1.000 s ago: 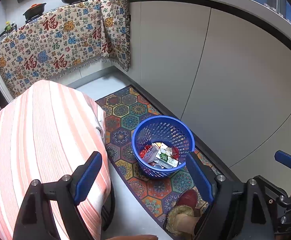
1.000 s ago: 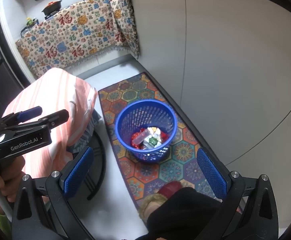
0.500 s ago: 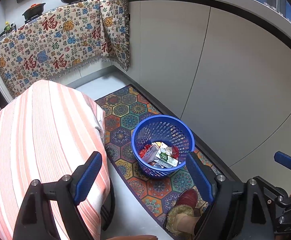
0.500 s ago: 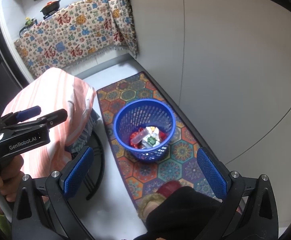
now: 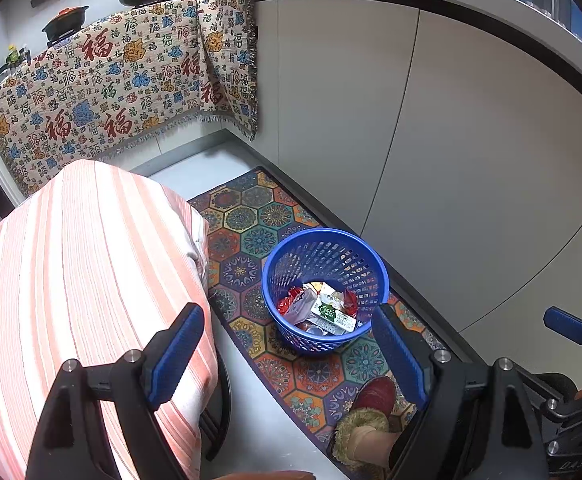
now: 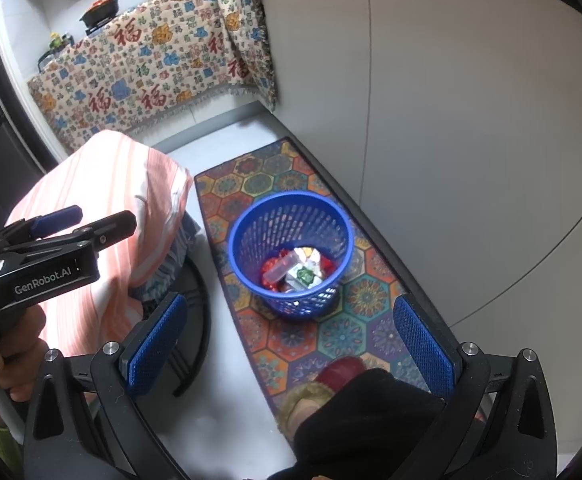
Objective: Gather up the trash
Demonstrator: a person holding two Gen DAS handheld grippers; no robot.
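we see a blue lattice basket [image 5: 325,240] w/ red, white & green wrappers [image 5: 319,308] inside. under it, a mat [image 5: 251,216] of hexagons in orange, teal, navy & purple. the cloth [image 5: 71,264] beside it has orange & white stripes. the hanging fabric [image 5: 123,88] is cream w/ red characters plus blue & yellow motifs. cabinet doors [image 5: 471,160] are plain pale grey. the slipper [image 5: 373,394] is dark red w/ tan fuzzy trim. gripper pads [image 6: 423,344] are blue on black frames.

Your right gripper [image 6: 291,344] hangs with jaws wide and nothing between them, above a blue mesh wastebasket [image 6: 291,216] of wrappers [image 6: 295,268] standing on the patterned mat [image 6: 251,176]. Your left gripper [image 6: 47,248] sits by the striped cloth [image 6: 103,184].
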